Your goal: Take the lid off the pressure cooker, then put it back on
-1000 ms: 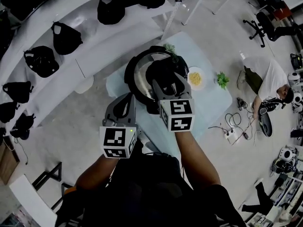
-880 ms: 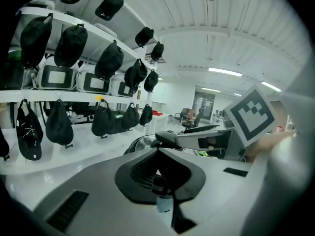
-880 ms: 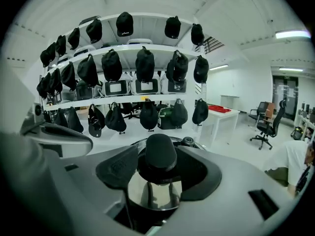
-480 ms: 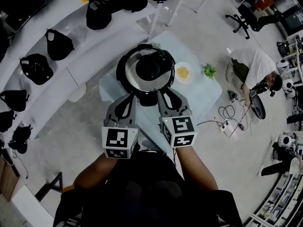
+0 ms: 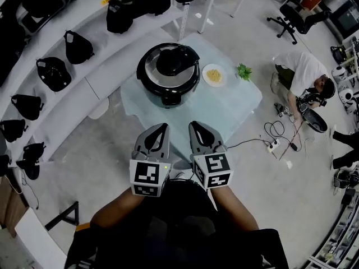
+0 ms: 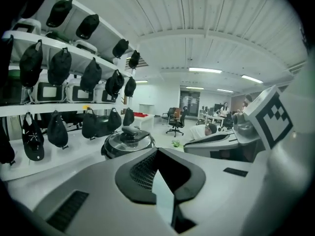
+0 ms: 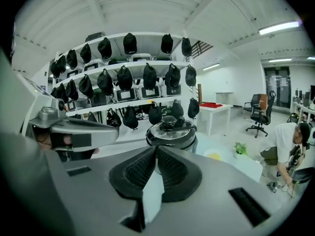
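**Position of task item.** The pressure cooker stands on the far-left part of the table, close to the table's left edge. Its lid is seated on the pot, level.

**Grippers.** The left gripper and the right gripper hang side by side over the table's near corner, well apart from the cooker. Left jaws are together with nothing between them. Right jaws have just been closing and now meet at the tips, also on nothing.

**Edges and clearance.** A bare strip of tabletop lies open between the gripper tips and the cooker's front. A plate sits just beside the cooker on the right. A green sprig lies near the far-right edge. Curved shelves run close along the table's left side. A person crouches on the floor to the right, near loose cables.

**Materials and shapes.**
- Cooker: round black body.
- Lid: shiny metal ring with a black moulded handle at centre.
- Table: square, pale, smooth top.
- Jaw pads: black and ribbed.
- Shelves: white, carrying rounded black bags.
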Demonstrator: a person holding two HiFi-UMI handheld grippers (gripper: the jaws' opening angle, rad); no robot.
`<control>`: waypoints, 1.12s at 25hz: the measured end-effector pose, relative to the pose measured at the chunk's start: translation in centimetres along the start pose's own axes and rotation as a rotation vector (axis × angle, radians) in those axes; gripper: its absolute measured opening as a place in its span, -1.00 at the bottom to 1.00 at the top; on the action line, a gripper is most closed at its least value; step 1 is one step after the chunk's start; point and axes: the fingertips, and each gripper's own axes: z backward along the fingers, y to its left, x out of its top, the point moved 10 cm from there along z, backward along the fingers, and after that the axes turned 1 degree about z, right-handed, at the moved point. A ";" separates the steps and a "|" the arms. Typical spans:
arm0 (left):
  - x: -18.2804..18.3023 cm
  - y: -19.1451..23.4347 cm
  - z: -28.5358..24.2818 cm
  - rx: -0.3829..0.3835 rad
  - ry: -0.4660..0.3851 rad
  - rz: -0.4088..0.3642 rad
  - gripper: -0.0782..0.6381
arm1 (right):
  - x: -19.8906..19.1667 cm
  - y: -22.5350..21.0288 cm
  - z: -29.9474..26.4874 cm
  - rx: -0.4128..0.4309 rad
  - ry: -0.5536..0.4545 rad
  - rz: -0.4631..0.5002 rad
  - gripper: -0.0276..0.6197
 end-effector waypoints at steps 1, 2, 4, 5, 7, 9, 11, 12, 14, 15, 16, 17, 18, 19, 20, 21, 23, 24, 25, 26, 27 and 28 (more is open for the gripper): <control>-0.3 -0.9 0.8 -0.002 -0.001 -0.005 -0.76 | -0.5 0.1 1.1 -0.001 -0.005 -0.003 -0.82; -0.7 -1.8 1.6 -0.003 -0.002 -0.008 -0.76 | -1.1 0.3 2.1 -0.001 -0.008 -0.007 -0.82; -1.5 -3.2 3.1 -0.004 0.002 -0.010 -0.76 | -2.0 0.8 3.9 0.006 -0.009 -0.016 -0.82; -2.0 -4.0 3.8 -0.005 0.007 -0.010 -0.76 | -2.4 1.2 4.7 0.011 -0.009 -0.020 -0.82; -2.9 -5.3 5.1 -0.012 0.018 -0.010 -0.76 | -3.1 1.8 6.4 0.018 -0.011 -0.028 -0.82; -3.6 -6.3 6.1 -0.022 0.022 -0.009 -0.76 | -3.6 2.2 7.9 0.013 -0.012 -0.029 -0.82; -4.0 -7.1 6.8 -0.029 0.022 -0.013 -0.76 | -4.1 2.3 9.2 0.002 -0.015 -0.028 -0.83; -4.2 -7.5 7.1 -0.033 0.022 -0.018 -0.76 | -4.3 2.3 9.8 -0.005 -0.018 -0.029 -0.83; -4.5 -8.2 7.6 -0.042 0.023 -0.033 -0.76 | -4.7 2.2 10.9 -0.022 -0.025 -0.033 -0.83; -4.6 -8.5 7.8 -0.048 0.020 -0.039 -0.76 | -4.8 2.1 11.4 -0.028 -0.029 -0.035 -0.83; -4.6 -8.7 7.9 -0.054 0.016 -0.045 -0.76 | -4.9 2.1 11.9 -0.034 -0.034 -0.037 -0.83; -4.6 -9.0 8.0 -0.058 0.011 -0.049 -0.76 | -5.0 2.1 12.3 -0.039 -0.038 -0.039 -0.83; -4.5 -9.1 8.0 -0.061 0.005 -0.051 -0.76 | -5.1 2.1 12.7 -0.042 -0.041 -0.041 -0.83; -4.4 -9.3 8.0 -0.063 -0.001 -0.052 -0.76 | -5.2 2.1 13.0 -0.045 -0.045 -0.043 -0.84; -4.2 -9.4 8.0 -0.065 -0.006 -0.053 -0.76 | -5.1 2.1 13.2 -0.047 -0.049 -0.041 -0.84; -4.1 -9.5 8.0 -0.066 -0.009 -0.055 -0.76 | -5.1 2.1 13.3 -0.049 -0.052 -0.038 -0.84; -4.0 -9.8 8.0 -0.069 -0.014 -0.059 -0.76 | -5.1 2.1 13.6 -0.055 -0.056 -0.032 -0.85; -3.9 -9.9 7.9 -0.070 -0.016 -0.062 -0.76 | -5.1 2.0 13.7 -0.057 -0.056 -0.031 -0.86; -3.9 -10.1 7.9 -0.071 -0.018 -0.064 -0.76 | -5.2 1.9 13.7 -0.058 -0.055 -0.031 -0.86; -3.8 -10.2 7.9 -0.072 -0.019 -0.067 -0.76 | -5.2 1.8 13.8 -0.058 -0.052 -0.031 -0.86; -3.8 -10.3 7.8 -0.072 -0.020 -0.068 -0.76 | -5.3 1.7 13.8 -0.057 -0.049 -0.030 -0.86; -3.8 -10.4 7.8 -0.072 -0.020 -0.069 -0.76 | -5.4 1.7 13.9 -0.056 -0.046 -0.030 -0.86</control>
